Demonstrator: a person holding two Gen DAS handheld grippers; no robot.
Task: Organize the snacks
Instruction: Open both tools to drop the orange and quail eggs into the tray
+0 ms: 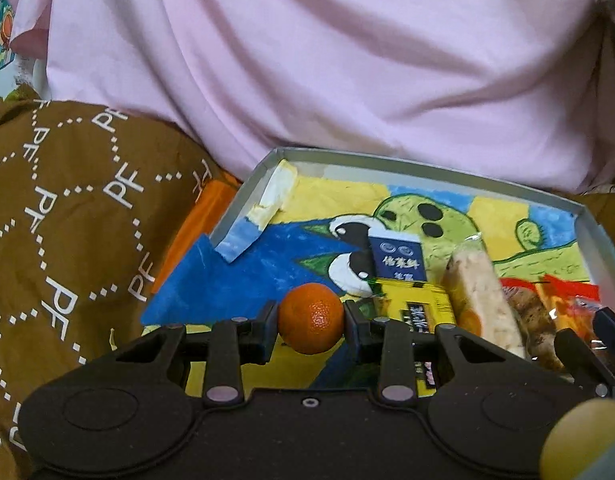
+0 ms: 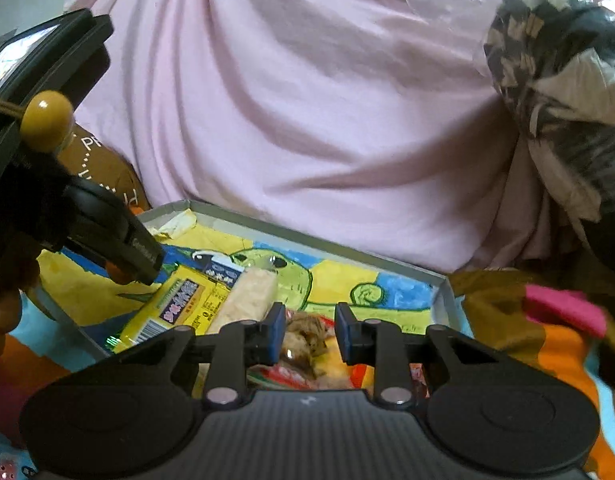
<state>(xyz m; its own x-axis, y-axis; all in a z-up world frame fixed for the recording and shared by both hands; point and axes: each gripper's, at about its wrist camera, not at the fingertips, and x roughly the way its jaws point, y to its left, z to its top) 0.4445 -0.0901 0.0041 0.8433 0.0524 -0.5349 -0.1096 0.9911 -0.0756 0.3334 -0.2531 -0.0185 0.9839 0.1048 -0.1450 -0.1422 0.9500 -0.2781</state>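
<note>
Orange is sitting at the centre of my left wrist view: a small mandarin, which my left gripper is pinching between its two pads, the jaws narrowed to the fruit's width. I am holding it over the near left part of a shallow grey tray lined with a bright painted picture in blue, yellow and green. Moving right inside the tray, a yellow snack packet is lying flat, with a small dark blue carton on it, then a pale rice bar in clear wrap, then a brown wrapped pastry. My right gripper is hovering at that pastry with its blue pads either side, a visible gap remaining, so I am not gripping it. A pink cloth is bunching up behind the tray, and a brown printed fabric is lying to its left.
</note>
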